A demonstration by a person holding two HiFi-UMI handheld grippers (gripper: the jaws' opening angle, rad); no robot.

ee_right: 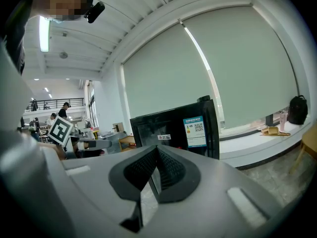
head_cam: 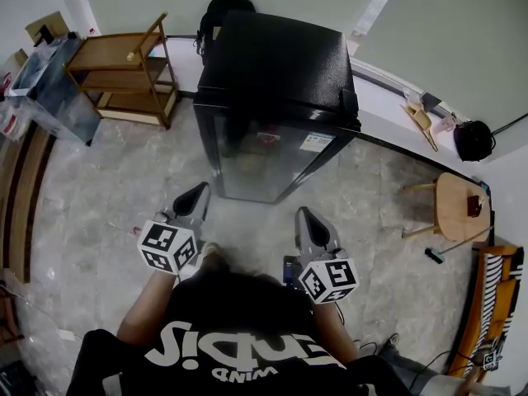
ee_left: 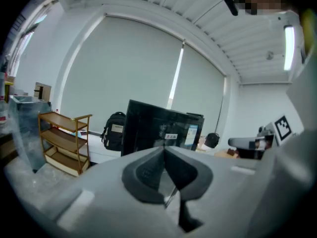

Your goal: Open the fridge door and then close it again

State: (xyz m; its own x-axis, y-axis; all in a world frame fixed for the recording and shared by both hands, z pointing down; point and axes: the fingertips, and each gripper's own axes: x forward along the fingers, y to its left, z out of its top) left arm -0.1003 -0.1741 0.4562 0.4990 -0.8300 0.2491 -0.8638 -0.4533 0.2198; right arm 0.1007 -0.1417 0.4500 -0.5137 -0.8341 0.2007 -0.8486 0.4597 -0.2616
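The black mini fridge (head_cam: 272,97) stands on the tiled floor ahead of me, and its dark glass door (head_cam: 264,159) looks closed flush with the body. A white energy label (head_cam: 317,142) sits on the door's upper right. My left gripper (head_cam: 198,195) hovers short of the door's lower left, shut with nothing in it. My right gripper (head_cam: 304,215) hangs in front of the door's lower right, also shut and empty. Neither touches the fridge. In the left gripper view the fridge (ee_left: 158,130) rises behind the closed left gripper (ee_left: 164,150). In the right gripper view the fridge (ee_right: 173,128) shows past the closed right gripper (ee_right: 156,150).
A wooden shelf rack (head_cam: 124,68) and a clear plastic bin (head_cam: 49,89) stand to the left. A black backpack (head_cam: 221,11) leans behind the fridge. A white ledge (head_cam: 388,89) with a black bag (head_cam: 473,139) runs along the right wall, near a round wooden stool (head_cam: 458,205).
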